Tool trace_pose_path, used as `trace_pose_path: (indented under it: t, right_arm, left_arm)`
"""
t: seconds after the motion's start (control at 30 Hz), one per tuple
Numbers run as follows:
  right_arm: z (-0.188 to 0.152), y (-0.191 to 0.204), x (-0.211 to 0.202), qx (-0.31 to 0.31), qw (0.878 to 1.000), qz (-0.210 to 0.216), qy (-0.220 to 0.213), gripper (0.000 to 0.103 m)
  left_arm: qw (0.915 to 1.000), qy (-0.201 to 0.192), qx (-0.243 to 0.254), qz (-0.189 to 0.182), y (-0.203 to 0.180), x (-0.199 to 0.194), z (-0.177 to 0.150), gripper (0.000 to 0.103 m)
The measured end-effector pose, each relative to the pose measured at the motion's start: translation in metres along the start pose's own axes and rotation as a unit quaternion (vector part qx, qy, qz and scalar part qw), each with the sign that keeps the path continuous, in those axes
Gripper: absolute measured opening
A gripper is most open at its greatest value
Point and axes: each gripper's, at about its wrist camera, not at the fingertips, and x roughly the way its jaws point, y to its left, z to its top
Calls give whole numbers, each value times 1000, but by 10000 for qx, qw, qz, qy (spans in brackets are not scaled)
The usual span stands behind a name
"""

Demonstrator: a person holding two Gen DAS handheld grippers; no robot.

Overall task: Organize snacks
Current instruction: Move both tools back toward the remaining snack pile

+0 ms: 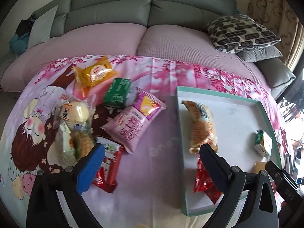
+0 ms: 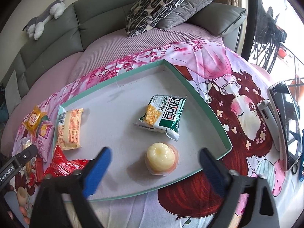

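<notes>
We hold the right gripper with jaws wide and empty above the jelly cup, which sits in the green-rimmed tray near the green packet, the orange packet and the red packet. Our left gripper is also wide and empty, between tray and the loose snack pile on the patterned cloth.

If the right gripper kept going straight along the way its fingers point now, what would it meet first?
Most likely the yellow jelly cup, which sits in the tray between the lines of the open right gripper fingers. Depth is uncertain, so it might touch the tray floor just beside it.
</notes>
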Motion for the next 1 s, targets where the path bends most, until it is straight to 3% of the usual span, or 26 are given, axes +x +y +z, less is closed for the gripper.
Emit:
trace_pose_path:
  t: [0.43,0.77,1.0]
  right_arm:
    - [1,-1,-9,70,9990,133,-428,103]
    - [1,6,-10,-84,9991,84,-402,103]
    - [1,25,-19,-154,9974,421,-557,103]
  left_arm:
    - [9993,-315,81,159,8,-6,3,100]
    - [9995,-271,-35,-136,20,-12,7,101]
    - [9984,-313,-403,-257,50,-22,14,101]
